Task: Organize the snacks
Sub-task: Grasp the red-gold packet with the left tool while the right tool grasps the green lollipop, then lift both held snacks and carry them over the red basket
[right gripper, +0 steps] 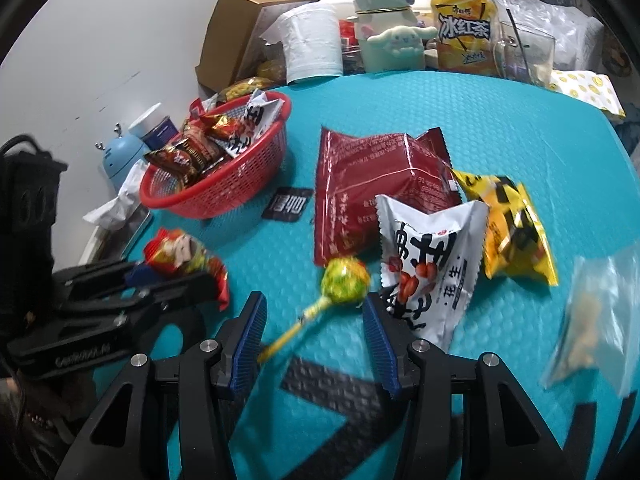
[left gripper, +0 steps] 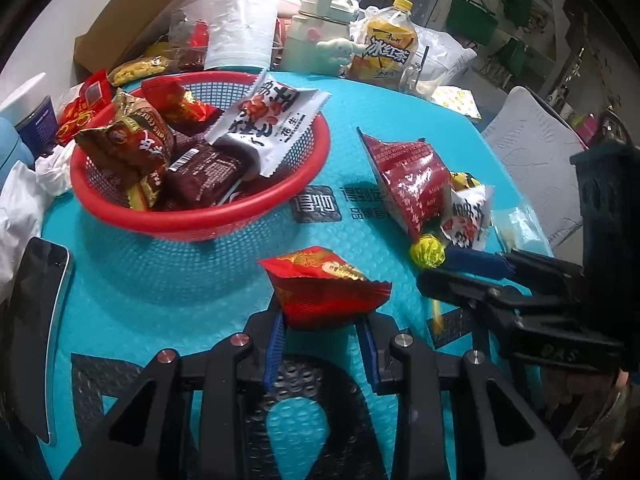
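A red basket (left gripper: 304,184) holding several snack packets stands on the teal mat; it also shows in the right wrist view (right gripper: 240,188). My left gripper (left gripper: 322,320) is shut on a red snack packet (left gripper: 324,288), held in front of the basket; the packet shows in the right wrist view (right gripper: 180,256). My right gripper (right gripper: 314,320) is open around a green lollipop (right gripper: 346,280) lying on the mat, its stick between the fingers. Beside it lie a dark red bag (right gripper: 372,184), a white peanut packet (right gripper: 432,256) and a yellow packet (right gripper: 516,232).
A clear plastic bag (right gripper: 596,320) lies at the right. At the back stand a paper roll (right gripper: 312,40), a cream kettle (right gripper: 384,24), an iced tea bottle (right gripper: 464,24), a glass (right gripper: 524,52) and a cardboard box (right gripper: 240,28). A phone (left gripper: 36,320) lies left.
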`<state>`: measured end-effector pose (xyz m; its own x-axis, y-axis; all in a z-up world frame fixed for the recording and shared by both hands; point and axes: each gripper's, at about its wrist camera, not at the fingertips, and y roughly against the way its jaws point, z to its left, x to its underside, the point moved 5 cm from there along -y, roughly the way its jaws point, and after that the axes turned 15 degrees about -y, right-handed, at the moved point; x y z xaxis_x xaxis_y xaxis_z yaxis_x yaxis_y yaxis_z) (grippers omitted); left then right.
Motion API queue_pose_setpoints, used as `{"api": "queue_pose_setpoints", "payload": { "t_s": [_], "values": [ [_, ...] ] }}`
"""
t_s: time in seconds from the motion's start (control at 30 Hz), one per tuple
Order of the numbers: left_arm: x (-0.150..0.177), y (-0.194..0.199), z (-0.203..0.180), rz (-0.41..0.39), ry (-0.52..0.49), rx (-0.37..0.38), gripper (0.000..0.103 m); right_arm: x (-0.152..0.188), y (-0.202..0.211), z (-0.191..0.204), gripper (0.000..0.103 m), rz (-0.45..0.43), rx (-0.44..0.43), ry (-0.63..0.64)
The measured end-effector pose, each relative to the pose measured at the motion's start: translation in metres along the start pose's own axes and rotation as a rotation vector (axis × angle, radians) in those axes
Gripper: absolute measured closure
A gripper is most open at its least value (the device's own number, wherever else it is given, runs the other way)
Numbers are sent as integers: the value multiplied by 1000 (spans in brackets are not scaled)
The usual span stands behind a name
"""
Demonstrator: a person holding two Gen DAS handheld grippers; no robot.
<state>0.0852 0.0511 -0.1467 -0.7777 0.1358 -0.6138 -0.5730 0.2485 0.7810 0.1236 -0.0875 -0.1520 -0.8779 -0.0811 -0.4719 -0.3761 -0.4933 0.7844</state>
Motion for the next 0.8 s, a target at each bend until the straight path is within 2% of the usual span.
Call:
{"api": "queue_pose_setpoints", "payload": {
  "t_s": [0.23, 0.33, 0.37, 0.4, 0.8],
  "values": [
    [1, -1, 3, 0, 5, 9, 71, -5, -12, -3, 56, -9, 56, 26],
    [2, -2, 3, 0, 5, 7, 71, -5, -12, -4, 65, -32, 78, 40],
    [2, -2, 3, 0, 6, 8, 71, -6, -13, -5, 76, -33, 83, 40],
    [1, -2, 3, 1, 7, 7, 71, -5, -13, -5, 78, -33, 80, 39],
    [7, 4, -9, -2, 10, 35, 71, 14, 3, -8, 78, -26, 45, 19]
  ]
}}
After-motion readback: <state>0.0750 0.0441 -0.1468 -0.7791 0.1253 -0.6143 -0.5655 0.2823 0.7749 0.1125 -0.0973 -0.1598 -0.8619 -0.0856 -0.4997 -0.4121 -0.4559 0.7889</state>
